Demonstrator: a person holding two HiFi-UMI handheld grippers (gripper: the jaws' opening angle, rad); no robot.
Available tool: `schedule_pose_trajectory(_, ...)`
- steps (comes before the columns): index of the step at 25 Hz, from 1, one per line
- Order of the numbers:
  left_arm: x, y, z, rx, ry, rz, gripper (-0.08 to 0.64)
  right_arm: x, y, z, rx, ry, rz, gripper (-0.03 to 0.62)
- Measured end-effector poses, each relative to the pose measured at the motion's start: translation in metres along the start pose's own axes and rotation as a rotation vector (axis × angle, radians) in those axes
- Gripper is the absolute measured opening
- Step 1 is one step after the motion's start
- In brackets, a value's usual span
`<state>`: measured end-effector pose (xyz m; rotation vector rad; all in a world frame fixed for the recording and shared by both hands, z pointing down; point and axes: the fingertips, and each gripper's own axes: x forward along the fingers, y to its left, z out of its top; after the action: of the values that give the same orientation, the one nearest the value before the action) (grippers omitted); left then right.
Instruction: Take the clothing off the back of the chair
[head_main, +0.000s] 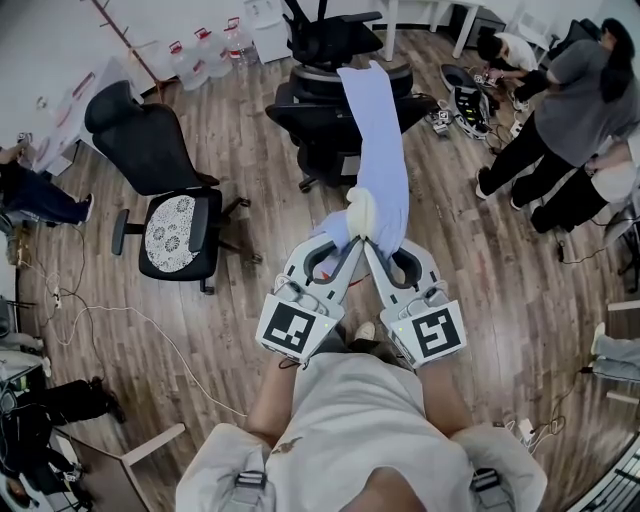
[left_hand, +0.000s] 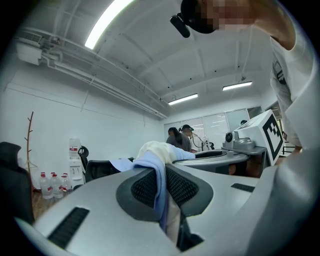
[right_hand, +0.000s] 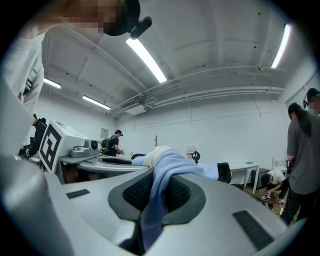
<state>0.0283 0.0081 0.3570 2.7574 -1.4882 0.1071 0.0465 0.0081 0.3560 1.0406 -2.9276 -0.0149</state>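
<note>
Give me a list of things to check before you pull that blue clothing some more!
1. Left gripper shut on the light blue cloth garment: ok.
2. Right gripper shut on the same garment: ok.
3. Garment's far end off the black office chair: cannot tell; it reaches over the chair's back.
4. People at the right standing apart from the garment: ok.
5. Black chair with the patterned seat apart from the garment: ok.

Clothing (head_main: 385, 160) covers part of chair (head_main: 315, 125); its gripped edge buried between fingers (left_hand: 142, 190).
</note>
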Motion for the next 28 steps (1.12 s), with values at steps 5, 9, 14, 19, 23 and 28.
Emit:
schedule_pose_trajectory(5, -0.007, -0.012, 0.002, 0.0, 0.002, 0.008, 0.051, -0.012, 0.005, 0.002, 0.007, -0.007, 0.01, 0.052)
schedule_pose_trajectory(9, -0.012, -0.016, 0.002, -0.003, 0.004, 0.018, 0.051, -0.016, 0.008, 0.002, 0.019, 0.007, 0.009, 0.052)
schedule_pose_trajectory(14, -0.016, -0.019, 0.003, -0.008, 0.001, 0.035, 0.051, -0.02, 0.012, 0.005, 0.001, -0.015, 0.038, 0.052)
schedule_pose_trajectory(19, -0.021, -0.02, 0.006, -0.012, -0.002, 0.047, 0.051, -0.021, 0.017, 0.006, 0.026, -0.01, 0.059, 0.052)
schedule_pose_trajectory(23, -0.023, -0.02, 0.008, -0.006, -0.008, 0.051, 0.051, -0.022, 0.018, 0.009, 0.039, -0.023, 0.074, 0.052)
schedule_pose_trajectory(28, -0.02, -0.019, 0.008, 0.003, -0.009, 0.053, 0.051, -0.021, 0.015, 0.008, 0.05, -0.027, 0.081, 0.052)
